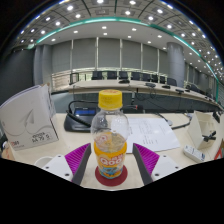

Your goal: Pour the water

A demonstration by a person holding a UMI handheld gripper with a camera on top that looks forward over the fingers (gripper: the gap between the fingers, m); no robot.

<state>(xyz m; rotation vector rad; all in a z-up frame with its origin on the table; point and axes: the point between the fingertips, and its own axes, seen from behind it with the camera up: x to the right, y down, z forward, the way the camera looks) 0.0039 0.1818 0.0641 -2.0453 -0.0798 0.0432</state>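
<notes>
Gripper view shows a clear bottle (pixel 110 138) with a yellow cap standing upright on a red coaster (pixel 111 178) on the white table (pixel 165 135), between the 2 fingers of the gripper (pixel 111 161); whether both pads press it I cannot tell

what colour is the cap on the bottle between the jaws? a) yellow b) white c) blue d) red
a: the bottle standing between the open jaws of the gripper, with a gap at each side, has a yellow cap, and it is still on.
</notes>
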